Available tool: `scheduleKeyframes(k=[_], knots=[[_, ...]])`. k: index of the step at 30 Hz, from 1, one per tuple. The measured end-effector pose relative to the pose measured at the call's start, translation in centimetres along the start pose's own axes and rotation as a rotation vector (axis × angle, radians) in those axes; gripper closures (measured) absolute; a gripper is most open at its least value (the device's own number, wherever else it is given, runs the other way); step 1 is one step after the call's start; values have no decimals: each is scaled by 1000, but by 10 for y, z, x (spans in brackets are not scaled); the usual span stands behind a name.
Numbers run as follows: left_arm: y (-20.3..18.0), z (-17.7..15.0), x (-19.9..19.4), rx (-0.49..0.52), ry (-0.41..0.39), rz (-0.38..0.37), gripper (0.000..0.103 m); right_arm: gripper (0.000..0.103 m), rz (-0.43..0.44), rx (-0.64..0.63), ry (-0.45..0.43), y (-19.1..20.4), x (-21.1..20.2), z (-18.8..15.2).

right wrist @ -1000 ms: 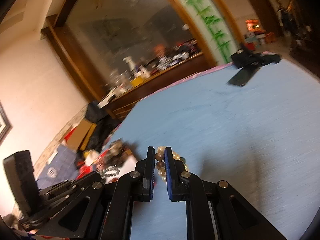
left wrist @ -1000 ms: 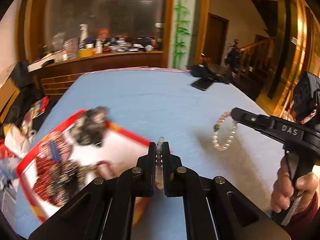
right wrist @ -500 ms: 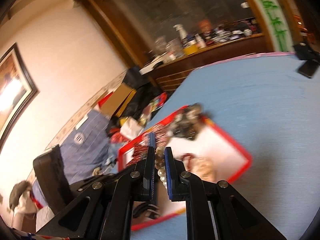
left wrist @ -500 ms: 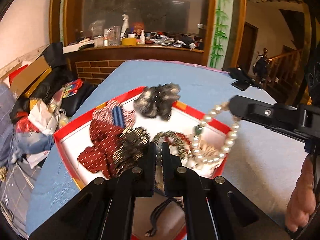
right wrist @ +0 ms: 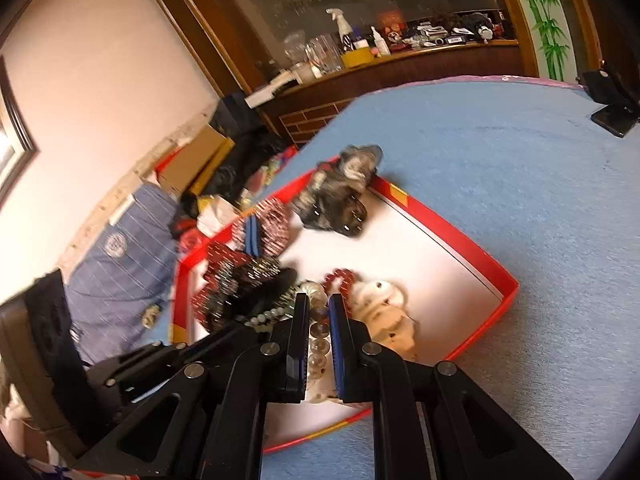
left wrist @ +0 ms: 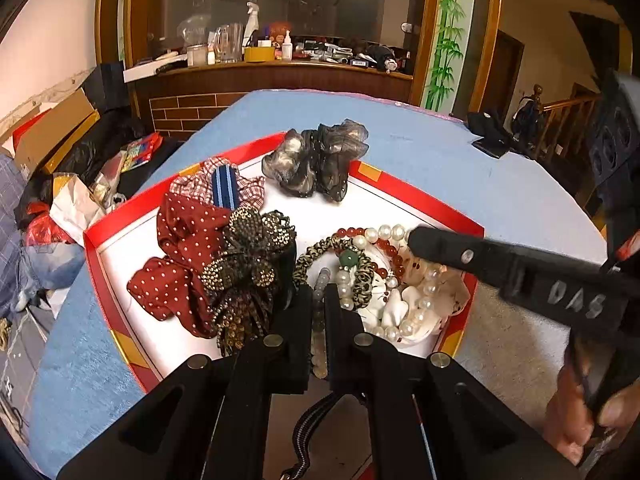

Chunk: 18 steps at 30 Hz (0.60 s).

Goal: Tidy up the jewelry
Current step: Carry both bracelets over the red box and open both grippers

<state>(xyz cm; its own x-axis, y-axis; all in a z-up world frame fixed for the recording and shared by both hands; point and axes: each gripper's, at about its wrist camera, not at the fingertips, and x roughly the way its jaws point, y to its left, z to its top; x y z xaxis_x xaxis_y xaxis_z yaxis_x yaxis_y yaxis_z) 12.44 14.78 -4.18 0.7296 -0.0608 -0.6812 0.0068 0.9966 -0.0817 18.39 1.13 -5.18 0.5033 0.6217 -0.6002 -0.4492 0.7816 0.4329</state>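
2 grippers, left gripper (left wrist: 319, 300) and right gripper (right wrist: 319, 320), each clench partly hidden beads (left wrist: 318, 316) over the red box (left wrist: 424, 200)

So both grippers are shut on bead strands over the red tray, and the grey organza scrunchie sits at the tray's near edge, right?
Not quite. The grey organza scrunchie sits at the far edge of the red tray, as the left wrist view shows. The rest holds: the left gripper and right gripper are each shut on a bead strand over the tray.
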Motion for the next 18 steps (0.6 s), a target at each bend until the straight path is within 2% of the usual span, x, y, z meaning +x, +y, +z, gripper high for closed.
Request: scheduleKeyframes(k=[11,15,18], knots=[[-1,-1,1,9,7,28,98,91,-64,-12,69,-5,13,-9],[-1,-1,2,5,14,34,98,91,-81,-34,51,-2,9,-9],[-2,-2,-1,8,8,53,98,85,-74,-37,29,-1,0,-10]])
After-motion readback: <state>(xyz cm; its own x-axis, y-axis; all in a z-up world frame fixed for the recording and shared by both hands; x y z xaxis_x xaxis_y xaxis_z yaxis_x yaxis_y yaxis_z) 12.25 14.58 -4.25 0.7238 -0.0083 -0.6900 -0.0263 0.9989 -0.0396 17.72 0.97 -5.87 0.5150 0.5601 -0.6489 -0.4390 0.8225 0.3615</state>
